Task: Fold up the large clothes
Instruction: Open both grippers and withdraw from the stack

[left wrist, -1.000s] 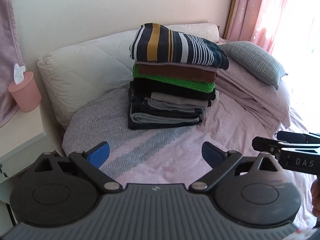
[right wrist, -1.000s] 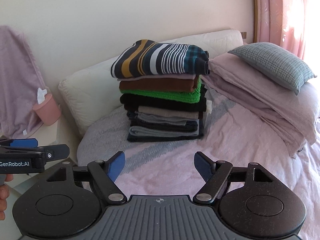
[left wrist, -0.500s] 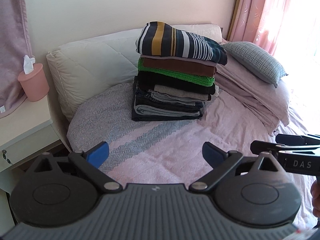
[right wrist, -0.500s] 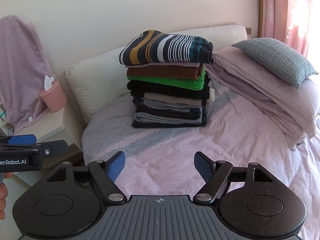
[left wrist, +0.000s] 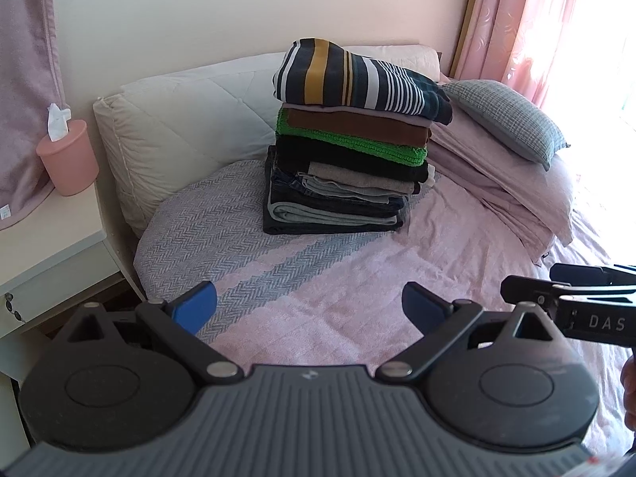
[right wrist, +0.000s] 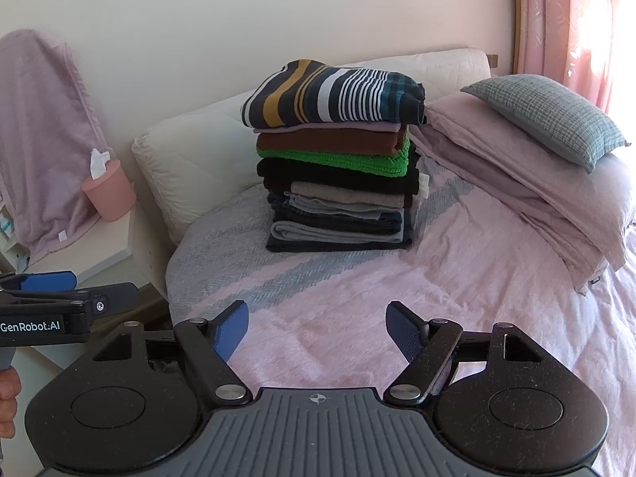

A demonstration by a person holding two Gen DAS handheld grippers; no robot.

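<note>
The stack of folded clothes (left wrist: 349, 143) sits on the bed (left wrist: 338, 294) before the headboard pillow, its long axis running left-right, folded edges facing the cameras. Both left tongs (left wrist: 309, 305) and right tongs (right wrist: 317, 328) gape wide, empty. Judgement: soft, limp, moderately heavy fabric; grip the striped top garment (right wrist: 330, 95) at both near corners.

Your hand (right wrist: 7, 405) is cut off at the frame edge under the left gripper (right wrist: 75, 292). The lowest layers of the stack of folded clothes (left wrist: 349, 151) are too dark to separate, possibly denim. The curtain (left wrist: 556, 31) washes out in glare.
</note>
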